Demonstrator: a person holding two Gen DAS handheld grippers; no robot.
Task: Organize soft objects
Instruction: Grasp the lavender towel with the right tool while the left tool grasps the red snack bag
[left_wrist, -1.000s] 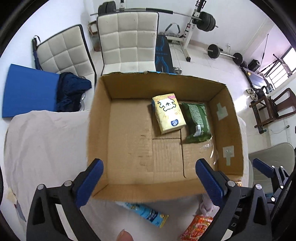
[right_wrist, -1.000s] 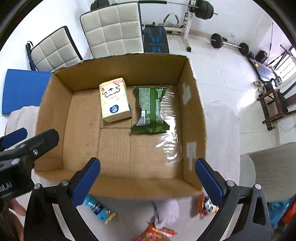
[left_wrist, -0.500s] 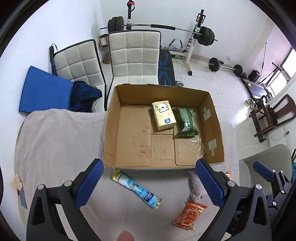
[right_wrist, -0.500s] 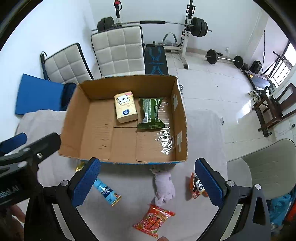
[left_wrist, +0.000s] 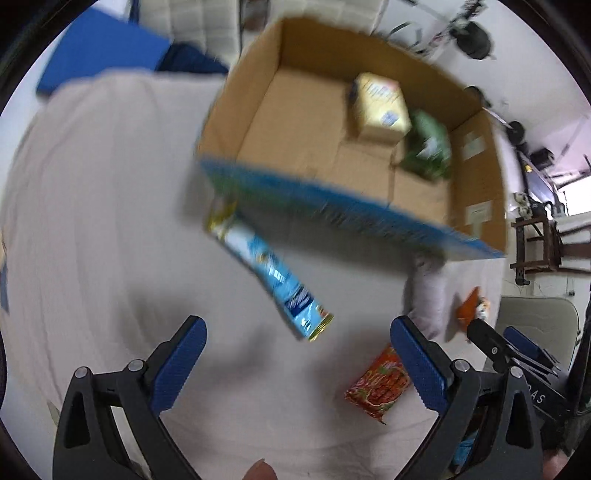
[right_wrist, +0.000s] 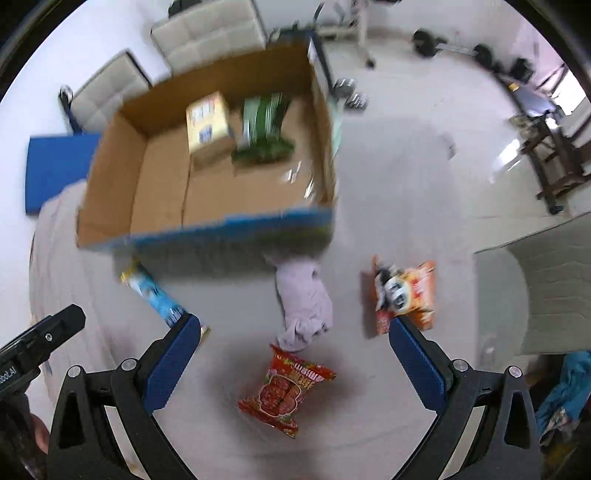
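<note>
An open cardboard box (left_wrist: 236, 110) (right_wrist: 107, 192) stands on the cloth-covered table, holding a yellow tissue pack (left_wrist: 380, 107) (right_wrist: 207, 123) and a green packet (left_wrist: 428, 147) (right_wrist: 264, 129). In front of it lie a long blue snack tube (left_wrist: 269, 273) (right_wrist: 155, 295), a pale lilac cloth bundle (right_wrist: 303, 302) (left_wrist: 428, 299), a red snack bag (right_wrist: 288, 387) (left_wrist: 380, 384) and an orange panda packet (right_wrist: 404, 291) (left_wrist: 472, 306). My left gripper (left_wrist: 297, 363) is open above the table, just short of the blue tube. My right gripper (right_wrist: 293, 363) is open, with the red bag between its fingers and the cloth just ahead.
The table is draped in a beige cloth (left_wrist: 92, 221). White padded chairs (right_wrist: 207, 33), a blue mat (right_wrist: 55, 166) and gym weights (right_wrist: 443, 44) stand behind the box. A grey chair (right_wrist: 535, 277) sits at the right table edge.
Both grippers have pulled back from the box and dropped lower toward the loose items in front of it. Both views are motion-blurred. Nothing was picked up.
</note>
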